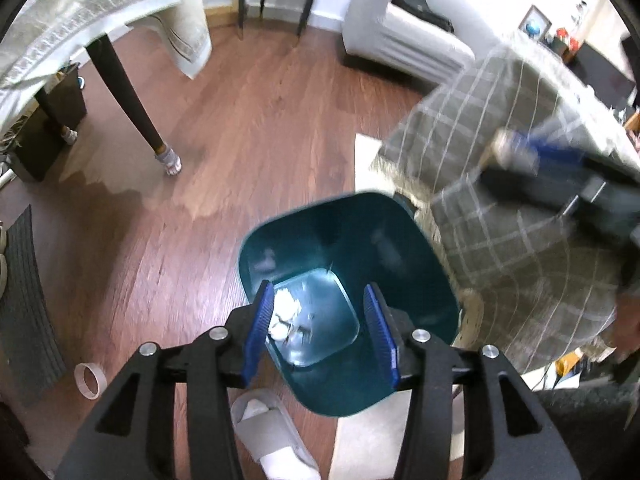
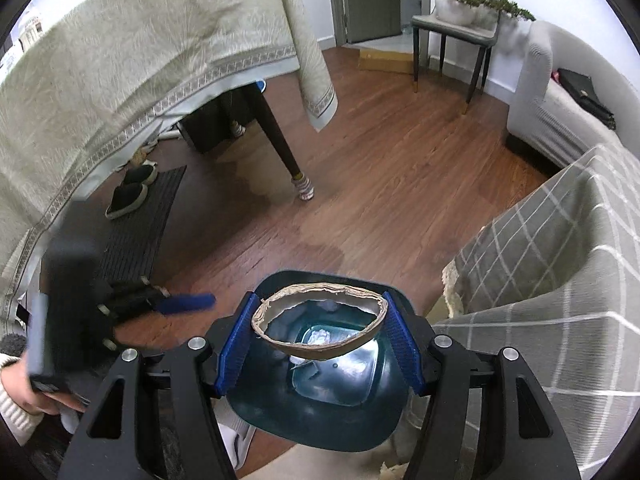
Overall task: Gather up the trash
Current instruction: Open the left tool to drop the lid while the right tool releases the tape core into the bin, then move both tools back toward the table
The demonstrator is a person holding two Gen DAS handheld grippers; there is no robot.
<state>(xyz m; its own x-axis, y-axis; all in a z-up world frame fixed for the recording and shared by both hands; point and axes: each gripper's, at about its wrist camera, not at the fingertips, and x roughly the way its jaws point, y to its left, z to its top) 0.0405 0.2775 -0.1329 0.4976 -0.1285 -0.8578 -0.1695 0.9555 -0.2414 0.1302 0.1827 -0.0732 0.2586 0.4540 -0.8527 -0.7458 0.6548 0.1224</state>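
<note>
Right tool point(image 2: 320, 336) gripping curved papery shell point(image 2: 320, 322)

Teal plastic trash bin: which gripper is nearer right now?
Hard to separate; both hang over the teal plastic trash bin. Left gripper is open and empty above its opening; right gripper holds a brown shell-like husk there.

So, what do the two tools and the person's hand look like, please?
Both the left tool and the right tool have black angular frames with triangular cutouts, silver round bolts, and flat blue ribbed fingers. In the right wrist view, the person's hand shows bare skin and a cream knitted cuff.
</note>
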